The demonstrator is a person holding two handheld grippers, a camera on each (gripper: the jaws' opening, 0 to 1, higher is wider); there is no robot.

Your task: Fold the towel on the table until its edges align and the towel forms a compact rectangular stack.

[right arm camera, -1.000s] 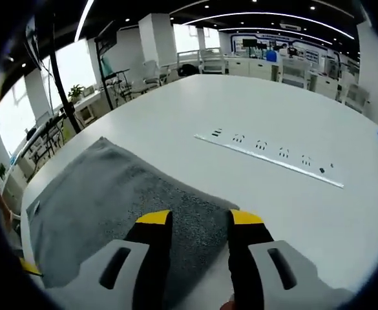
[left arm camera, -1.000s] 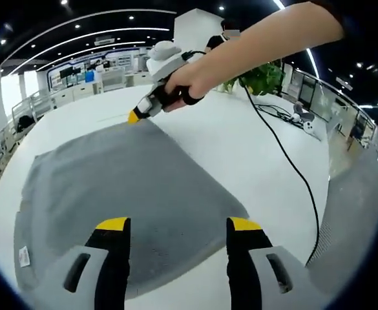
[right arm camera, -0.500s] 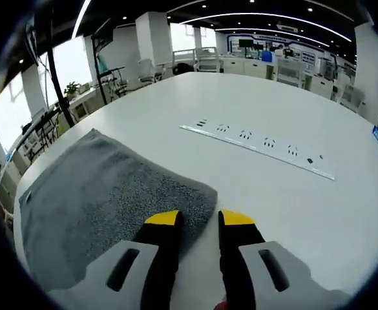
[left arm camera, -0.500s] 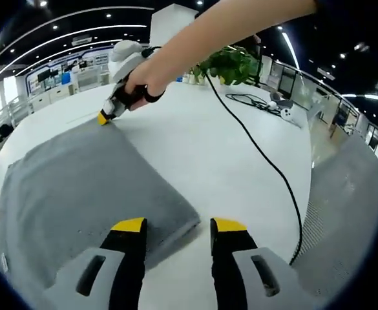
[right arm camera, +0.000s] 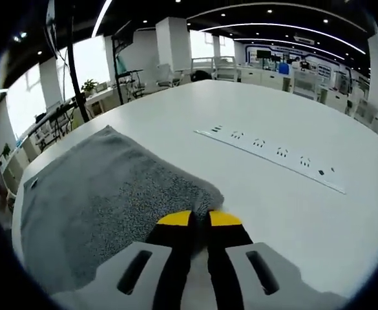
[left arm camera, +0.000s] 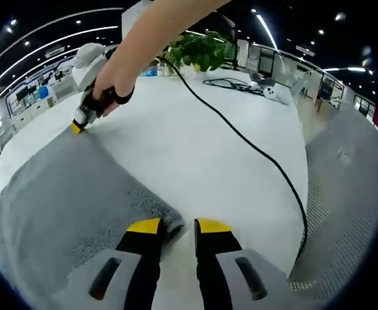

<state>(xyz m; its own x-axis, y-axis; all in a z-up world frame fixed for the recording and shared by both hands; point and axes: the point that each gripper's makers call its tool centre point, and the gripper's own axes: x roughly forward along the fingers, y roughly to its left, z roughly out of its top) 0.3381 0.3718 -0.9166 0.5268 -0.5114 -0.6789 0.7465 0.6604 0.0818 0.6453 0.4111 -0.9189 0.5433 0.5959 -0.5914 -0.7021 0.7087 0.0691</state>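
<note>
so the grey towel (left arm camera: 66, 200) is lying flat on the white table (left arm camera: 227, 161), spread out, not folded yet as far as i can tell. the step in hand looks like grabbing the two corners along one edge to start the first fold. in the left gripper view the left gripper (left arm camera: 176, 227) sits right at the near corner of the towel, jaws narrowed with a small gap and the corner bunched up between the yellow tips, so i'd call it pinching the towel, though not fully sure the grip is firm. across the cloth, the right gripper (left arm camera: 79, 126), held in a hand (left arm camera: 108, 93), has its tip down on the far corner. in the right gripper view the right gripper (right arm camera: 199, 219) has its jaws nearly together right at the towel corner (right arm camera: 205, 194), looks clamped on it. a black cable (left arm camera: 253, 152) runs over the table beside the towel, and a power strip (right arm camera: 273, 155) lies well apart from it. next move, my guess: lift both corners together and carry them over to the opposite edge, keeping them level so the edges line up.
</note>
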